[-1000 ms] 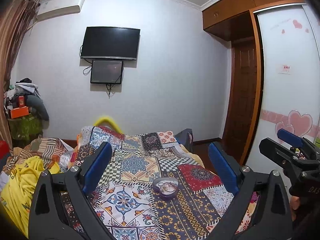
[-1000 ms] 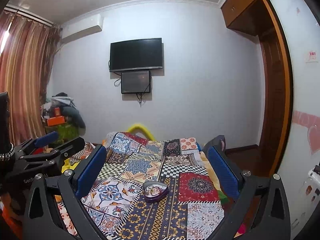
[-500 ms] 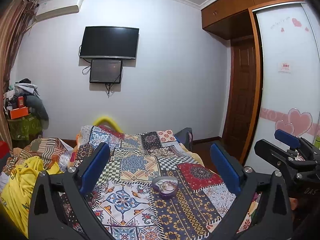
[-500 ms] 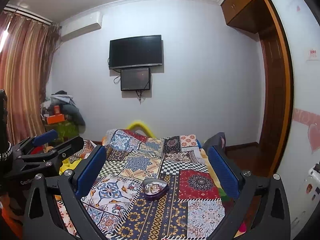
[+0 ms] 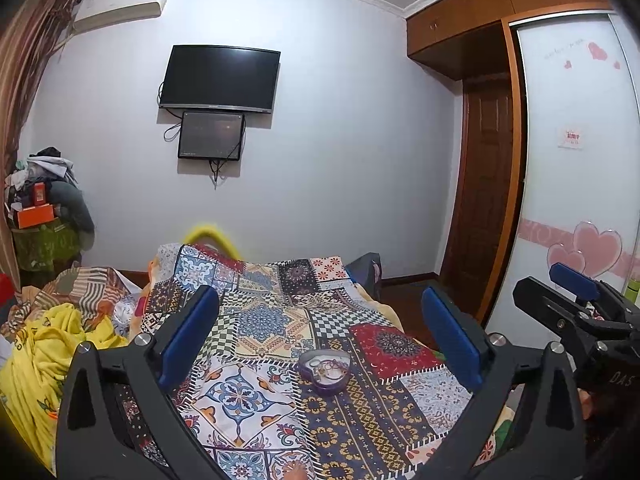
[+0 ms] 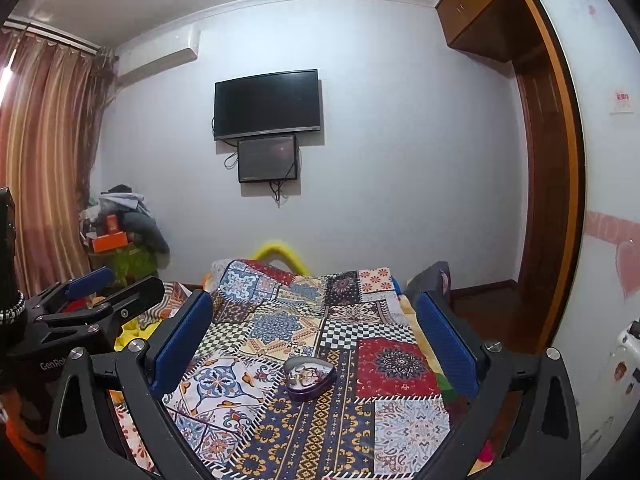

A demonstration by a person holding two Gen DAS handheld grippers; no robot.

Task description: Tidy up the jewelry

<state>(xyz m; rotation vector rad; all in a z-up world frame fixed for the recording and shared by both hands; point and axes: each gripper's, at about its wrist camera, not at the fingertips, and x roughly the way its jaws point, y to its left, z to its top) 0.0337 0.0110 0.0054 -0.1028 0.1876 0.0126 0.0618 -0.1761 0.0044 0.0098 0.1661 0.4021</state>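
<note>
A purple heart-shaped tin [image 5: 325, 372] with jewelry inside sits open on the patchwork bedspread [image 5: 260, 328]; it also shows in the right wrist view [image 6: 309, 376]. My left gripper [image 5: 320, 336] is open and empty, held above and short of the tin. My right gripper [image 6: 314, 336] is open and empty too, likewise short of the tin. The right gripper shows at the right edge of the left wrist view [image 5: 576, 304]. The left gripper shows at the left edge of the right wrist view [image 6: 100, 300].
Yellow and striped bedding [image 5: 44, 344] is heaped left of the bedspread. A wall TV [image 5: 219, 78] hangs ahead. A wardrobe with heart stickers [image 5: 576, 200] and a wooden door [image 5: 486, 200] stand at the right. A cluttered pile [image 6: 120, 232] sits by the curtain.
Both grippers have shifted slightly, so the tin sits a little lower between the fingers. Both stay open and empty.
</note>
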